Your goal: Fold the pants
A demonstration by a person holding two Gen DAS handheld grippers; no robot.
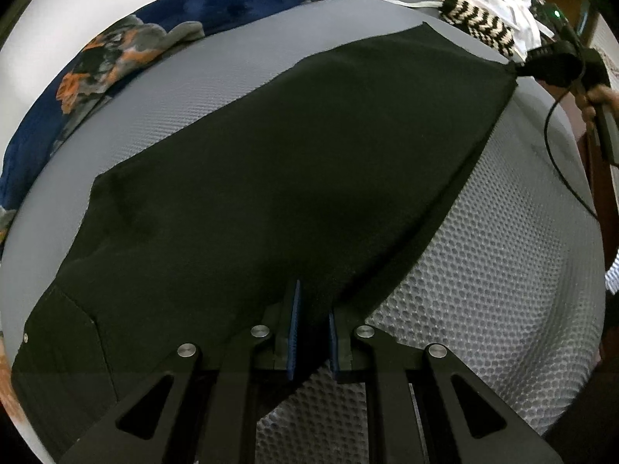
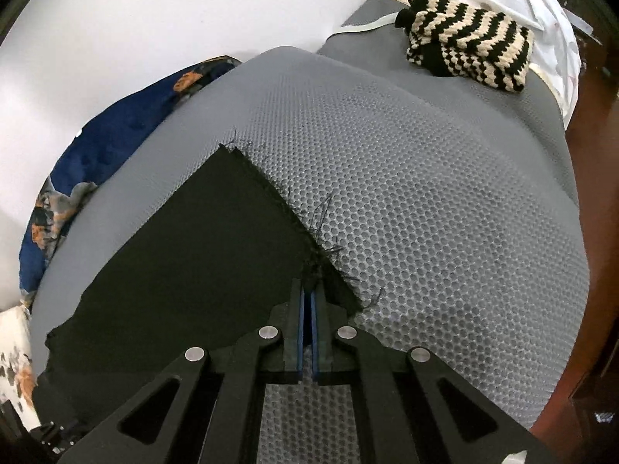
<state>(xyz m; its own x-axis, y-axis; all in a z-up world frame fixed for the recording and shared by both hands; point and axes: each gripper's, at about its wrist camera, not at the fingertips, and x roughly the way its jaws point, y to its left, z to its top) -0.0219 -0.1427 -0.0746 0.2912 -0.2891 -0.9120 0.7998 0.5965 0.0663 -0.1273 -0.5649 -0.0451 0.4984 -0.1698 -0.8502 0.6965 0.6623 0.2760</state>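
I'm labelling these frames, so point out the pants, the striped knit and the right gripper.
pants (image 1: 271, 162): left wrist view, middle of the black cloth.
striped knit (image 2: 470, 48): right wrist view, middle of its top.
right gripper (image 2: 308, 290): right wrist view, between the fingertips, shut on the frayed hem.

We hold our left gripper (image 1: 314, 323) low, fingers (image 1: 292, 328) slightly parted around black cloth. Our right gripper (image 2: 308, 326) has its fingers (image 2: 300, 332) pinched nearly together, gripped by our right hand (image 1: 597, 102).
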